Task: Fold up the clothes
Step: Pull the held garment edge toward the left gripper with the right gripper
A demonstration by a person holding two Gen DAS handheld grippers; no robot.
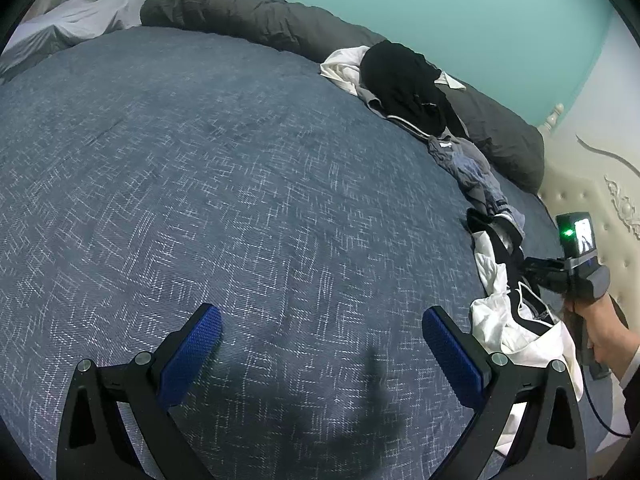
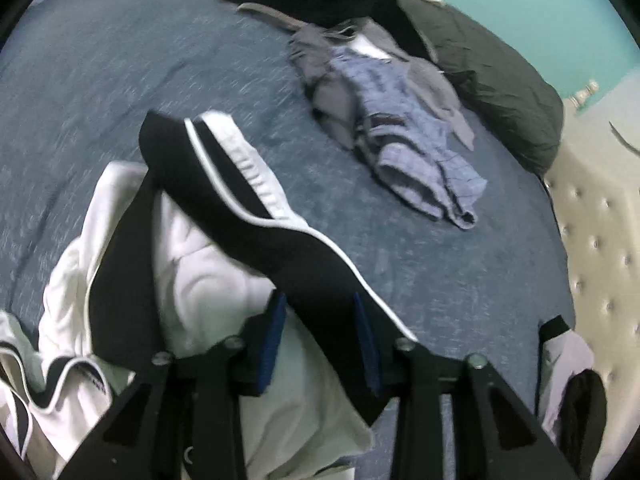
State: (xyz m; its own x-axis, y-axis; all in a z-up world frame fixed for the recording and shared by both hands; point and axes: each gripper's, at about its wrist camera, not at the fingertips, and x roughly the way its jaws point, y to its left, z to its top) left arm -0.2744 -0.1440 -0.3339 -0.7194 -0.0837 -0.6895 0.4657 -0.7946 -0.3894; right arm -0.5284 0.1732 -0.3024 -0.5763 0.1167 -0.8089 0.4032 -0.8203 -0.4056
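While the left gripper (image 1: 322, 344) hung wide apart over bare blue bedspread (image 1: 240, 184), the right gripper (image 2: 322, 336) had pinched the black-and-white garment (image 2: 224, 184), whose black band ran away up-left; the left stood well apart.

A home bedroom: a wide bed (image 1: 200, 168) under a blue woven cover, a dark grey duvet (image 1: 256, 16) rolled along the teal wall (image 1: 440, 4), a cream button-tufted headboard (image 2: 596, 240), and loose clothes (image 2: 400, 120) strewn over the bed.
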